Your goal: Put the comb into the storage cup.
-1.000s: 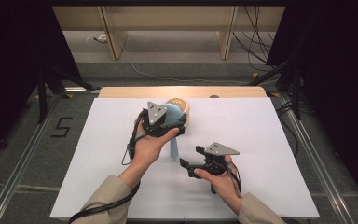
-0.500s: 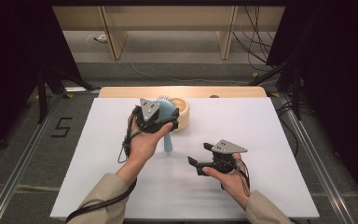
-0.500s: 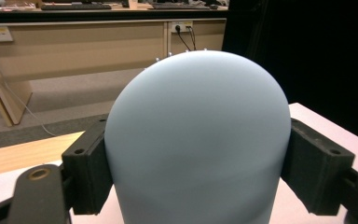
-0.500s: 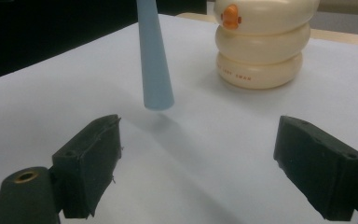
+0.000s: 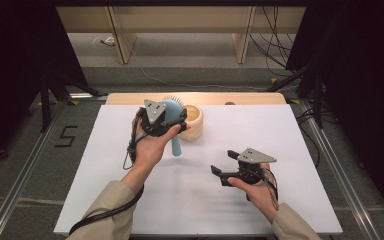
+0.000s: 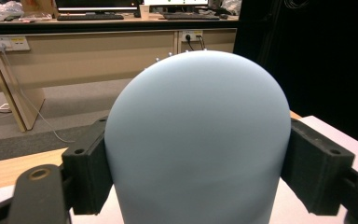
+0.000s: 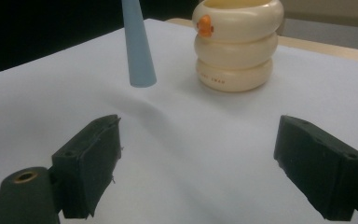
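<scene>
My left gripper (image 5: 174, 123) is shut on the rounded head of a light blue hairbrush (image 5: 176, 145). It holds the brush upright above the white table (image 5: 100, 180), bristles facing away and the tapered handle hanging down. In the left gripper view the back of the brush head (image 6: 196, 135) sits clamped between both jaws. A cream ribbed cup (image 5: 194, 122) with an orange mark stands just right of the brush. My right gripper (image 5: 223, 162) is open with nothing in it, low over the table to the right. In its view the brush handle (image 7: 137, 46) and the cup (image 7: 237, 44) stand beyond the spread jaws (image 7: 200, 158).
A wooden strip (image 5: 250, 98) runs along the table's far edge. Beyond it are the floor, cables and wooden furniture legs (image 5: 122, 42). Metal rails flank the table, and a "5" mark (image 5: 66, 136) is on the floor at left.
My left gripper has carried the brush up and back, closer to the cup, with the handle now hanging more vertically. The right gripper has drifted rightward, still open.
</scene>
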`<state>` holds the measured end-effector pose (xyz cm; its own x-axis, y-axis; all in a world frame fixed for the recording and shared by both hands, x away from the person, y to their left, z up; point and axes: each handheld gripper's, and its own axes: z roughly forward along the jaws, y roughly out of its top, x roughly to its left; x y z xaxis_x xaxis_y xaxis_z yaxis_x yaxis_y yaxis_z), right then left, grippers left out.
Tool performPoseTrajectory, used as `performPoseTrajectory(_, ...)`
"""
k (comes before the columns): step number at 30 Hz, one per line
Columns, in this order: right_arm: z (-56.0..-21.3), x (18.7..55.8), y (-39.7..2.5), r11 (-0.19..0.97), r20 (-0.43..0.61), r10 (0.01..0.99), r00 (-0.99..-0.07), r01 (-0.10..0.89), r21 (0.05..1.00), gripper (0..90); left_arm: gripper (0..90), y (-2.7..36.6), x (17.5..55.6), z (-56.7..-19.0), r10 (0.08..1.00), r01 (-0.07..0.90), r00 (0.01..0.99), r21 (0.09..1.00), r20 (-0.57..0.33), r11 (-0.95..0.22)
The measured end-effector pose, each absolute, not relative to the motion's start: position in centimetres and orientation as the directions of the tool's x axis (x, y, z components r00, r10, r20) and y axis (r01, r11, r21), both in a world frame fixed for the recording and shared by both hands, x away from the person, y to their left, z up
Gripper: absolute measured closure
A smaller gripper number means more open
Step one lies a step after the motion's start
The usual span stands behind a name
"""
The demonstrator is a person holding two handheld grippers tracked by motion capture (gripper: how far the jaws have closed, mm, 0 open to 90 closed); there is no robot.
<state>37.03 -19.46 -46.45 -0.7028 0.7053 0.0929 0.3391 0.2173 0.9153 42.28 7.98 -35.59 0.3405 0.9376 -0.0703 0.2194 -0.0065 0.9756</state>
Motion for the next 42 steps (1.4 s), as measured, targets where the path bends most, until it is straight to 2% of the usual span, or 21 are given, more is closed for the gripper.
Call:
performPoseTrajectory(20, -45.9, 35.5, -22.3, 0.214, 0.061, 0.718, -0.694, 0.303, 0.929, 15.3, 19.6, 8.0, 43.2, -34.7, 0.938, 0.207, 0.338, 0.978, -0.070, -0.001)
performPoseTrajectory(42, -46.1, 34.8, -24.1, 0.202, 0.069, 0.735, -0.674, 0.315, 0.927, 15.3, 19.7, 8.3, 43.8, -33.6, 0.940, 0.189, 0.336, 0.982, -0.058, -0.007)
